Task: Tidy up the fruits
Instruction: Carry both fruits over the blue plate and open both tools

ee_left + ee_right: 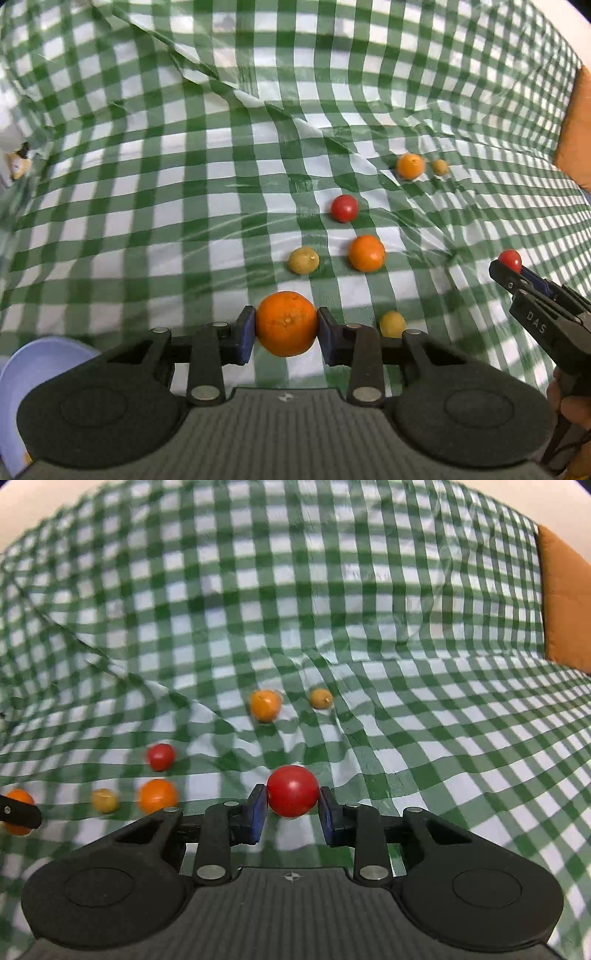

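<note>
- Green-and-white checked cloth [221, 155] under a wrinkled clear film covers the whole work surface; an orange cushion [576, 129] sits at its far right edge
- Left gripper [286, 326]: clamped on a large orange [286, 323], blue pads pressed to both of its sides, fruit apparently clear of the cloth
- Right gripper [293, 794]: clamped on a red tomato [293, 791], pads touching left and right, fruit centred between the fingers
- Pale blue bowl [22, 387]: rim shows at lower left of the left wrist view, beside the left gripper; contents not visible
- Loose fruit on the cloth, left wrist view: small orange [366, 253], second red tomato [344, 208], yellow-green fruit [303, 260] just left of the small orange, another yellow fruit [392, 324] partly behind the left gripper's right finger, and a far pair, orange [410, 166] with a small yellow one [439, 167] beside it
- Progress, as judged: early; two fruits are in hand, six lie scattered and unsorted, none seen placed
- Remaining, as judged: carry both held fruits to their containers, the bowl being the likely one for the left, then collect the rest
- Destination for the tomato: not in view
</note>
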Demonstrator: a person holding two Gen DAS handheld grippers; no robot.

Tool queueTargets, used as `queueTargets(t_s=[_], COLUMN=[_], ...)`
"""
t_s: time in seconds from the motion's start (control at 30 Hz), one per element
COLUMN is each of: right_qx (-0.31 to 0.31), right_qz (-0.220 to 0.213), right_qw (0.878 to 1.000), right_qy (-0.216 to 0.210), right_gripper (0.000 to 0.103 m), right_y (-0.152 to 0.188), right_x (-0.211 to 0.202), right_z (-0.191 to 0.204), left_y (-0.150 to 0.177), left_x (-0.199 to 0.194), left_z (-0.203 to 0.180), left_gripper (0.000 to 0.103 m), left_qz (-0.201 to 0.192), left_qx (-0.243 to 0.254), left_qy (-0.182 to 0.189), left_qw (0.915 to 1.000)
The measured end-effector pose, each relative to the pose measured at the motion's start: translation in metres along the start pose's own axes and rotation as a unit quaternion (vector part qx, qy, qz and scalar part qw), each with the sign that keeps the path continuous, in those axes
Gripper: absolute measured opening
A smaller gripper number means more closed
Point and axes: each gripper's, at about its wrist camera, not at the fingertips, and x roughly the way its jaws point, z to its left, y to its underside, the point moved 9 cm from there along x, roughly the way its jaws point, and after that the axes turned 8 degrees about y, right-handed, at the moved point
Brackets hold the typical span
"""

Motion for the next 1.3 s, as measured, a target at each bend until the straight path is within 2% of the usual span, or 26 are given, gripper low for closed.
queueTargets(t_s=[0.1,0.27,0.37,0.6,0.73,0.87,1.03,1.13,1.3], right_qx=[0.002,0.000,-0.012,-0.047,-0.067,-0.086,-0.092,-0.079,-0.106], right_qz=[-0.005,-0.009,-0.006,-0.002,-0.001,-0.008,-0.028,-0.037,-0.031], right_qw=[1.000,0.999,0.997,0.990,0.984,0.976,0.973,0.972,0.969], right_qy=[-0.013,-0.051,-0.079,-0.136,-0.168,-0.201,-0.209,-0.219,-0.220], right_gripper=[0.031,0.031,0.031,0.031,0.031,0.031,0.031,0.031,0.031], right_y=[0.002,0.011,0.021,0.043,0.054,0.057,0.056,0.056,0.064], right_x=[-0.038,-0.108,-0.151,-0.246,-0.291,-0.328,-0.353,-0.364,-0.370], right_z=[0.008,0.032,0.055,0.112,0.144,0.167,0.181,0.179,0.177], left_y=[0.011,0.038,0.060,0.116,0.137,0.149,0.158,0.165,0.179], left_x=[-0.029,-0.091,-0.130,-0.212,-0.252,-0.287,-0.321,-0.332,-0.337], left_z=[0.003,0.008,0.015,0.041,0.050,0.058,0.067,0.070,0.073], left_gripper=[0.039,0.039,0.039,0.039,0.039,0.039,0.039,0.039,0.039], left_qz=[-0.003,-0.021,-0.023,-0.028,-0.051,-0.077,-0.097,-0.103,-0.107], left_qx=[-0.008,0.005,0.007,-0.010,-0.018,-0.031,-0.033,-0.037,-0.063], left_qy=[0.005,-0.014,-0.027,-0.029,-0.028,-0.031,-0.045,-0.055,-0.046], left_qw=[1.0000,0.9997,0.9994,0.9991,0.9981,0.9961,0.9937,0.9925,0.9912])
